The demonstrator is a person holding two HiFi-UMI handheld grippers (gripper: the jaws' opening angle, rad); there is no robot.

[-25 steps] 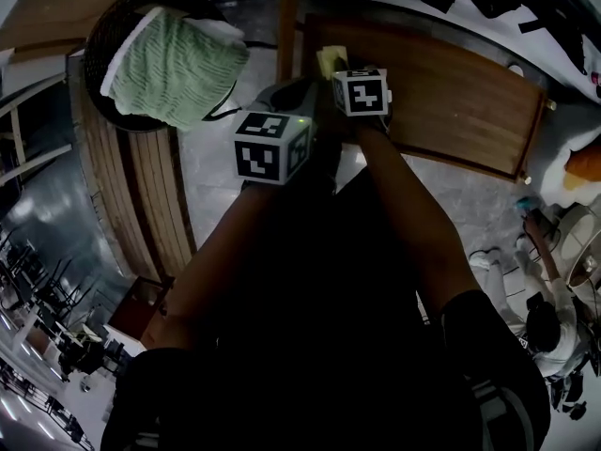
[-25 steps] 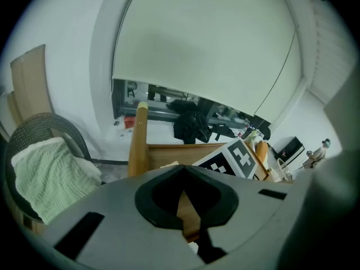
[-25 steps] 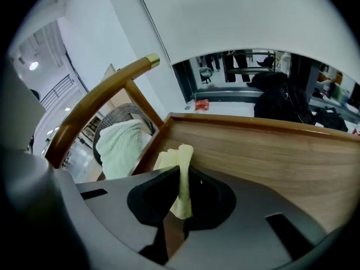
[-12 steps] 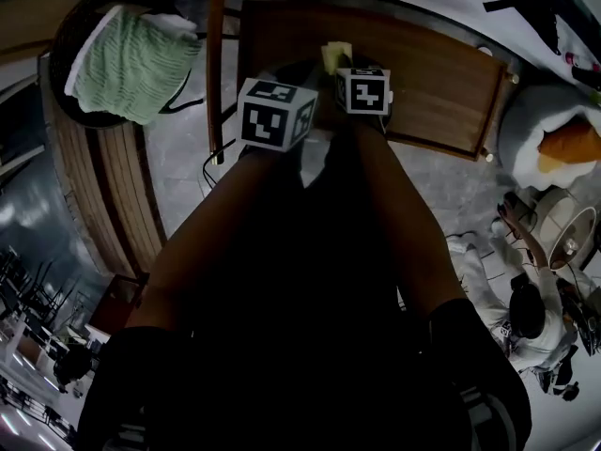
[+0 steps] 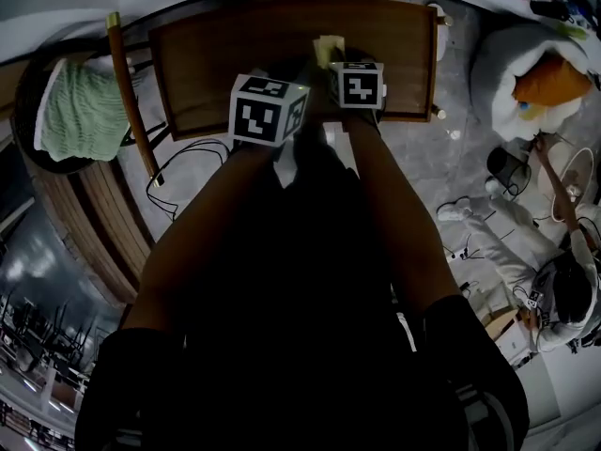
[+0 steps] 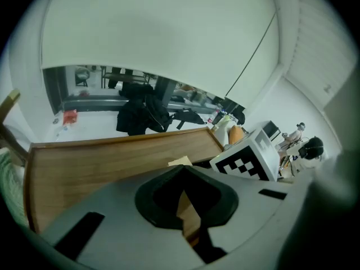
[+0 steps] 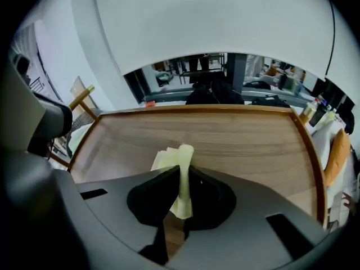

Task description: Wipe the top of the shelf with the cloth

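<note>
The brown wooden shelf top (image 5: 235, 54) lies ahead of both grippers. A folded pale yellow cloth (image 5: 329, 50) rests on it near the front edge, pinched upright in my right gripper (image 5: 332, 62), which is shut on it. In the right gripper view the cloth (image 7: 169, 159) sticks up between the right gripper's (image 7: 181, 176) closed jaws over the shelf top (image 7: 247, 142). My left gripper (image 5: 299, 71) sits just left of the right one, shut with nothing in it. In the left gripper view, the left gripper (image 6: 183, 176) points across the shelf top (image 6: 95, 165), with the cloth's corner (image 6: 180, 161) just beyond.
A green knitted cloth (image 5: 80, 111) lies in a dark round basket at the left, next to a wooden pole (image 5: 131, 101). A white bag with something orange (image 5: 535, 73) and a crouching person (image 5: 554, 289) are at the right. Dark clothes (image 6: 140, 114) lie behind the shelf.
The view has swung so the shelf now lies centred ahead and the green cloth has slid far left. Both grippers stay side by side, the right still holding the yellow cloth.
</note>
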